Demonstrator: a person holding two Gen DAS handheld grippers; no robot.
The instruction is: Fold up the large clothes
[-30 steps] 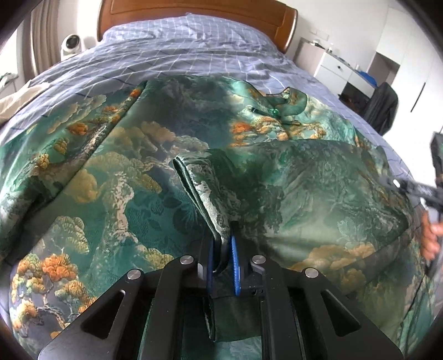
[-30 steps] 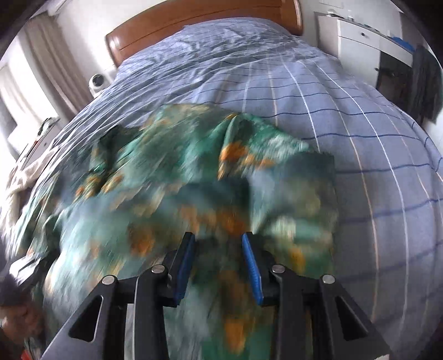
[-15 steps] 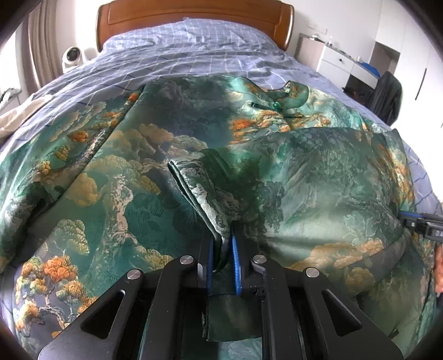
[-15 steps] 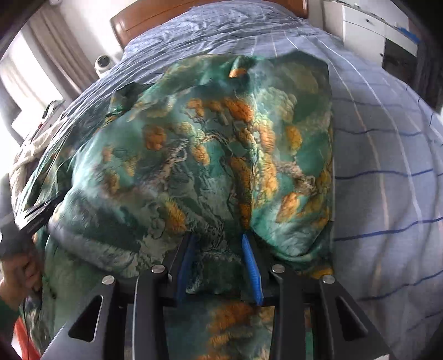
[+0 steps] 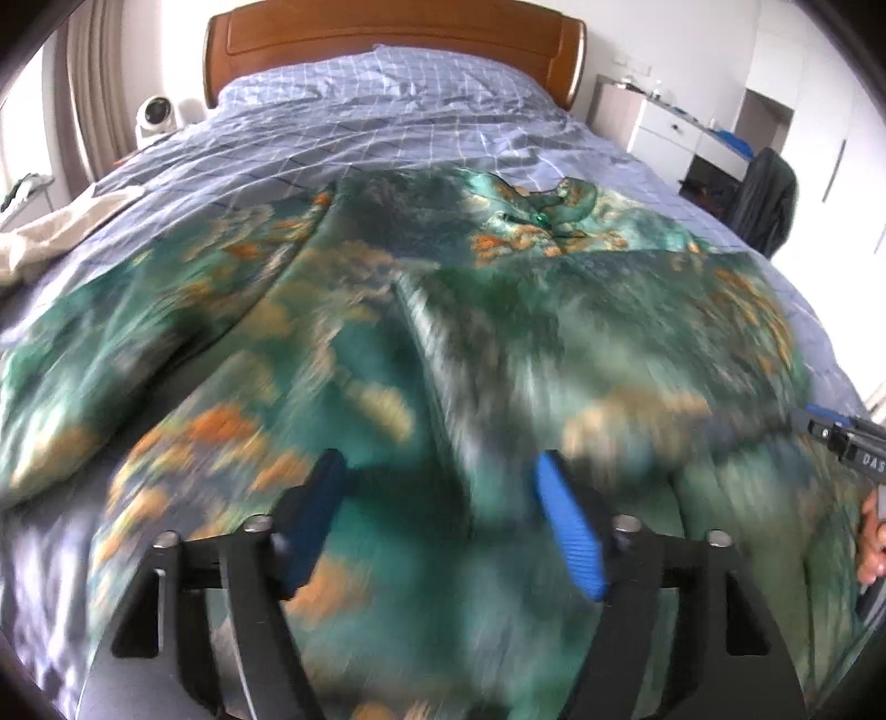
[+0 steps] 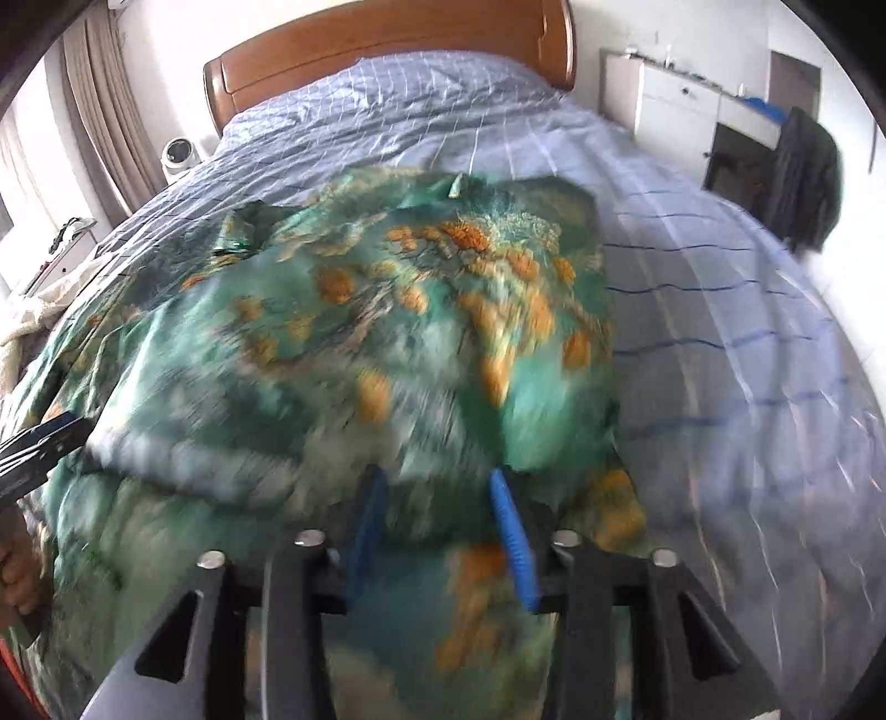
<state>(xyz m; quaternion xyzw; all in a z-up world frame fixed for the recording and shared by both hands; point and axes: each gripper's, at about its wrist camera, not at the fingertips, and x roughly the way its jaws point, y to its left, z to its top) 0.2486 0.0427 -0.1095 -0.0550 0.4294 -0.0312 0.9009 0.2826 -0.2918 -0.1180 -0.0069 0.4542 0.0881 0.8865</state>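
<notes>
A large green satin garment with orange tree prints lies spread on the blue checked bedsheet; its right part is folded over toward the middle, and the fold ridge runs down toward my left gripper. That gripper's jaws are opening wide and the cloth lies loose below them, not pinched. In the right wrist view the folded layer ends just beyond my right gripper, whose jaws are opening with blurred cloth under them. Each gripper shows at the other view's edge: the right gripper and the left gripper.
A wooden headboard closes the far end of the bed. A white round device stands at the far left, and a beige cloth lies at the left edge. White cabinets and a dark jacket stand to the right. Bare sheet lies right of the garment.
The left jaws, shut on the fold ridge before, have sprung wide and let it go. The right jaws have widened off the folded-over cloth. Both grippers have drawn back, and both views are blurred.
</notes>
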